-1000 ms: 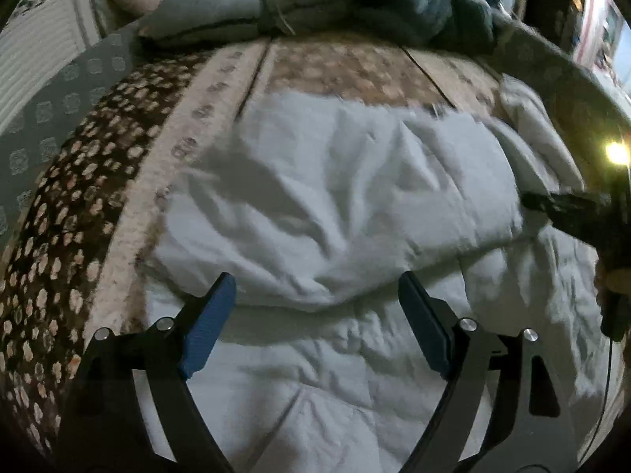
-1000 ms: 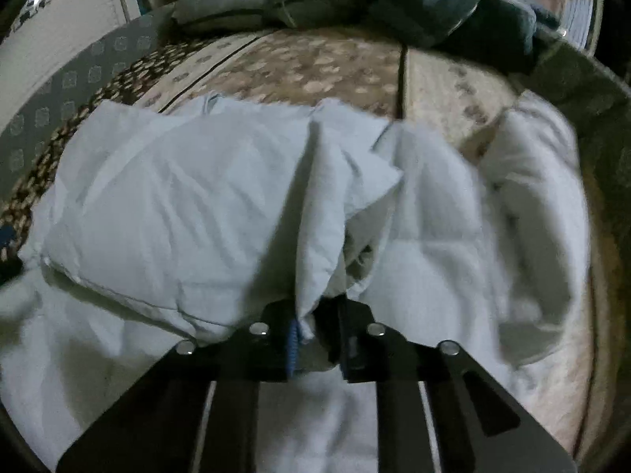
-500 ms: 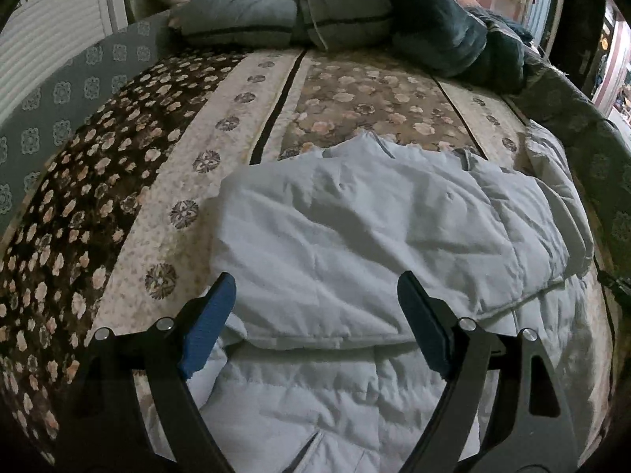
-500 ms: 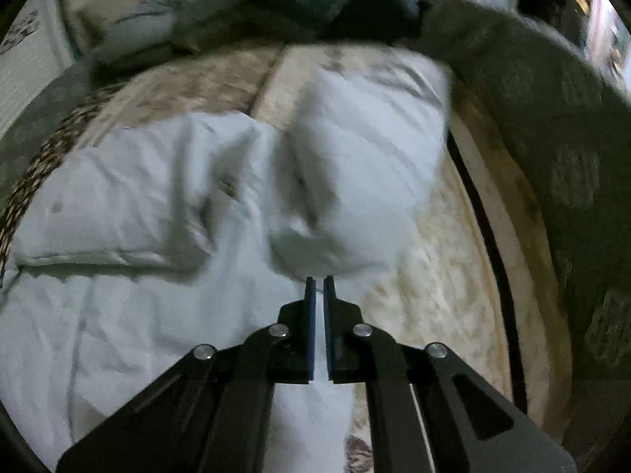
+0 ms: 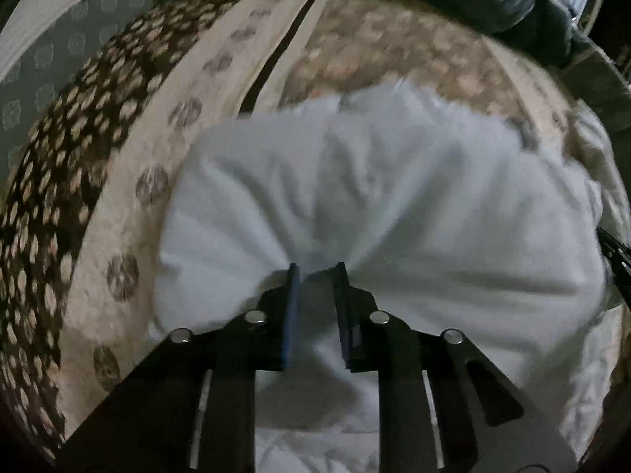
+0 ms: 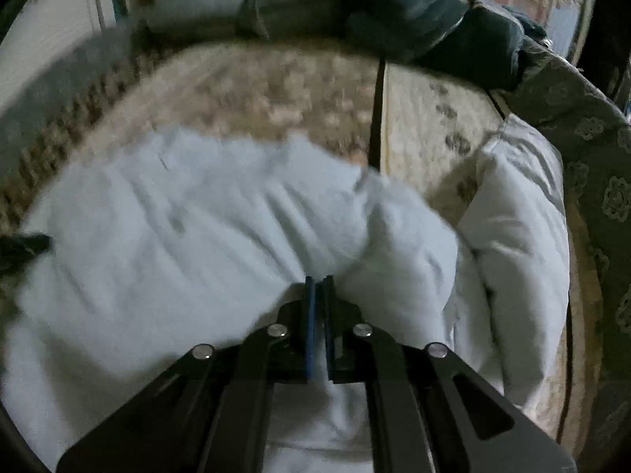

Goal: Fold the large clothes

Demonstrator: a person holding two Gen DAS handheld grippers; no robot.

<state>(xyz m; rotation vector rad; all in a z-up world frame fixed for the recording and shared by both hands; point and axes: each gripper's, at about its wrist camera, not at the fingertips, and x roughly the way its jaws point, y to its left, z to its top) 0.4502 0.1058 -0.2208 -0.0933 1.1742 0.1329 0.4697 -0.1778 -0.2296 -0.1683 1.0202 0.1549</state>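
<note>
Both the closing left gripper (image 5: 315,268) and clamped right gripper (image 6: 319,280) pinched the white padded garment's (image 5: 394,197) near fold, its bulk lying beyond.

Setting: a home bedroom, dimly lit. A bed (image 5: 130,205) is lying under a floral patterned bedspread (image 6: 276,90); rolled blankets and pillows (image 6: 236,4) are piling at its far end; a white padded garment (image 5: 374,205) is resting on the bedspread.
</note>
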